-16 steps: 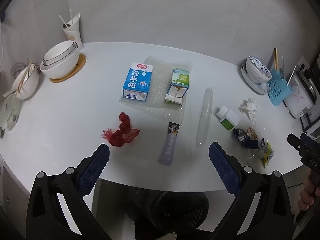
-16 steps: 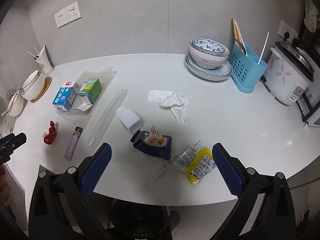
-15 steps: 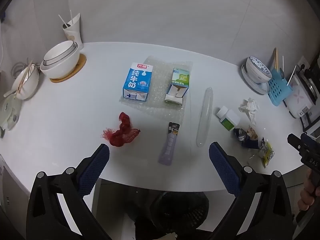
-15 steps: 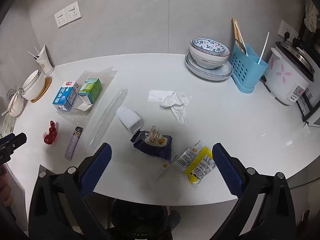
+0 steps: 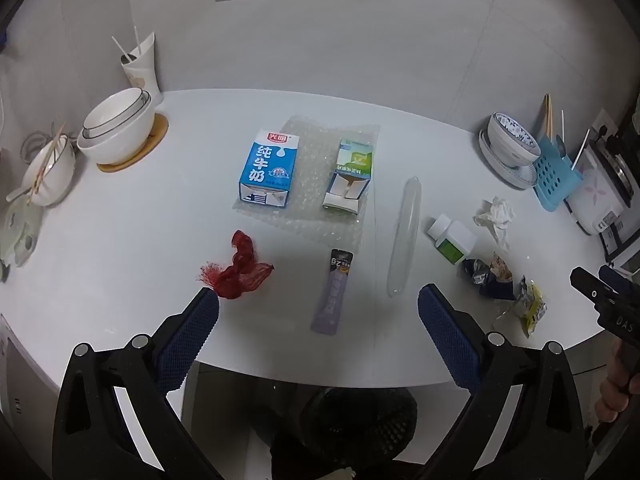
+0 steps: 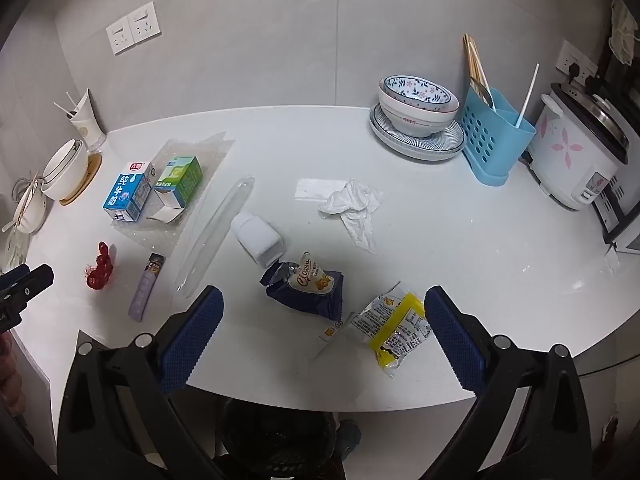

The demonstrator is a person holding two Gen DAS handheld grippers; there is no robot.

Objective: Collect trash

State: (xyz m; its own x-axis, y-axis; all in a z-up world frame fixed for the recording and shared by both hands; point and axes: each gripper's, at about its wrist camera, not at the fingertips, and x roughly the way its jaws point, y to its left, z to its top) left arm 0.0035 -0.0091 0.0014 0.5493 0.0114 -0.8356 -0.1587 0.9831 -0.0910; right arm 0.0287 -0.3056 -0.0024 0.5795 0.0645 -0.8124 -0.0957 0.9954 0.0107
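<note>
Both tools stand above the near edge of the white counter [image 5: 120,240]. Left gripper [image 5: 318,312]: jaws spread wide, nothing between them. Right gripper [image 6: 324,312]: jaws likewise wide, empty.

Containers: a black mesh bin [image 6: 276,436] sits below the counter edge; contents cannot be made out. Stacked white bowls [image 5: 118,128] rest on a wooden coaster; another bowl [image 5: 50,170] holds chopsticks. A paper cup [image 5: 142,66] holds sticks. A blue caddy [image 6: 494,136] holds chopsticks and a white utensil. A patterned bowl [image 6: 418,106], marked "PERFECT", sits on a plate.

Trash lies on the counter: blue milk carton [image 5: 270,172] with Chinese print and an opened green carton [image 5: 352,176], both on bubble wrap [image 5: 320,220]; red net [image 5: 238,268]; purple sachet [image 5: 336,292]; clear tube [image 5: 406,236]; white bottle [image 6: 258,238]; tissue [image 6: 354,204]; dark wrapper [image 6: 308,290] reading "Classic"; yellow wrapper [image 6: 398,326].
</note>
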